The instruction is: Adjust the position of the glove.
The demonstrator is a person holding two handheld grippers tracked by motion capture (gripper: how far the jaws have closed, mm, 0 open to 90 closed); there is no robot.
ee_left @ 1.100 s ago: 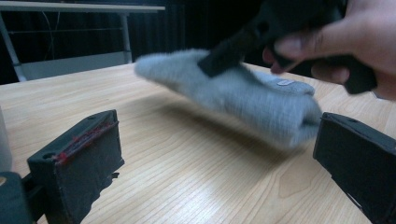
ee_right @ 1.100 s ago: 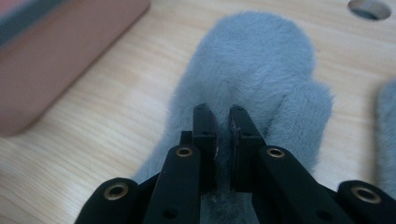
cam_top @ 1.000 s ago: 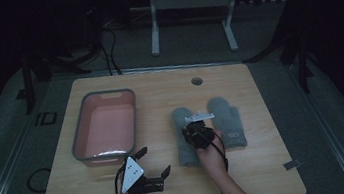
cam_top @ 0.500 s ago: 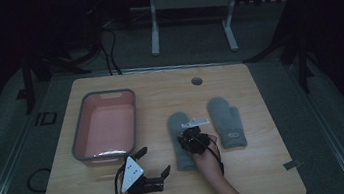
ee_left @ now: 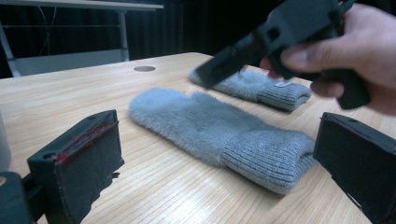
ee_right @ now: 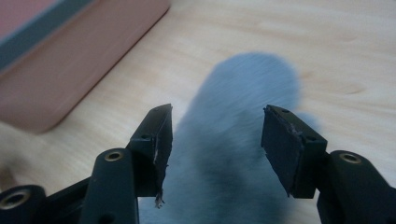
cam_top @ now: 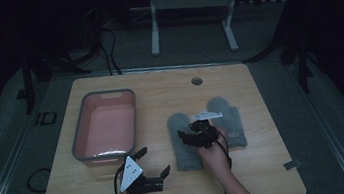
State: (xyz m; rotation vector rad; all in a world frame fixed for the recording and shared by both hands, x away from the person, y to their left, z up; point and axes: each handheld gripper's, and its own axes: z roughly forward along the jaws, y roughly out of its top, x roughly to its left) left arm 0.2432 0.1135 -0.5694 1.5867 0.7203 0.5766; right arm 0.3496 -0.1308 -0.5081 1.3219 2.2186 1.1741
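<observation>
A wooden table (cam_top: 254,86) is seen from the high view, with a round hole (cam_top: 196,80) set near its far edge. On its left half a grey-rimmed pink tub (cam_top: 106,128) is stood. Beside the table's left edge, on the dark floor, the letters "ID" (cam_top: 45,119) can be read.

Two grey fleece mittens are laid flat on the right half, just beside each other, fingertips pointed away from the person. The near mitten (cam_top: 183,141) is placed to the left; the far mitten (cam_top: 228,122) is placed to the right, and a small pale label (cam_top: 231,132) is borne on its knitted cuff (its writing is too small to be read).

The right gripper (cam_top: 196,133) is held low over the near mitten. In the right gripper view its jaws have just been opening and are parted about halfway, with the blurred fleece (ee_right: 224,154) seen below and between them but not pressed by the pads; nothing is gripped.

The left gripper (cam_top: 154,164) is held near the table's front edge, between tub and mittens, with the grey three-cornered plate on top. Its jaws are spread wide and nothing is held; in the left gripper view the near mitten (ee_left: 219,130) is seen lying beyond them.
</observation>
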